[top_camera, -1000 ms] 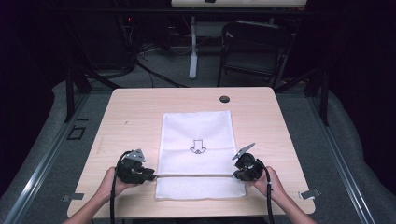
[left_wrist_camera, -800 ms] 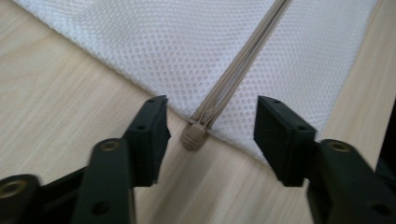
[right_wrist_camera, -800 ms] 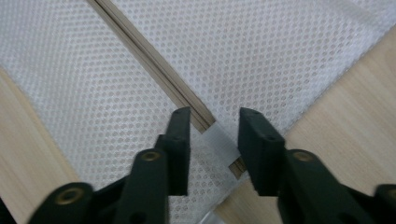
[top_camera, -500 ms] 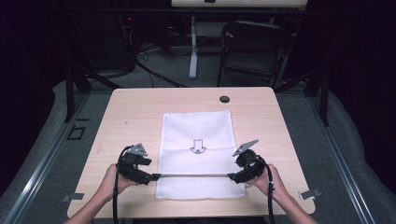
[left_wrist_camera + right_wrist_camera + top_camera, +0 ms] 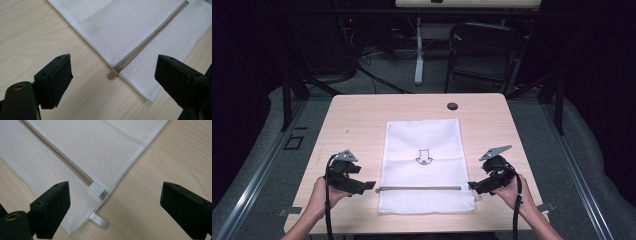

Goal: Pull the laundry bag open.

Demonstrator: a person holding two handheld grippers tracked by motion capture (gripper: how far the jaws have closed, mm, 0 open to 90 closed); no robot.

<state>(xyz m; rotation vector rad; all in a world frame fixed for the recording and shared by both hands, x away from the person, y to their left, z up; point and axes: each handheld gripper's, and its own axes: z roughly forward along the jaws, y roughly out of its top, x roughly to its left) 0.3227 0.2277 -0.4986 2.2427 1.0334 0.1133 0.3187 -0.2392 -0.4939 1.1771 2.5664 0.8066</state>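
A light wooden table (image 5: 362, 120) carries a white mesh bag (image 5: 424, 145) flat between the left gripper (image 5: 371, 186) and right gripper (image 5: 472, 186), a small black disc (image 5: 452, 106) far beyond them.

One white mesh bag (image 5: 424, 165) lies flat on the surface (image 5: 357, 120), reaching close to its near edge. The bag carries one grey zipper (image 5: 419, 188) running parallel to the near edge, with one zipper pull (image 5: 112, 74) at its left end, one white tab (image 5: 99, 220) at its right end, and one printed arrow mark (image 5: 423, 158) at its middle. One small dark round disc (image 5: 452, 106) sits near the far edge. Two hand-held grippers: one left hand-held gripper (image 5: 371, 185), one right hand-held gripper (image 5: 472, 186), each with two jaws
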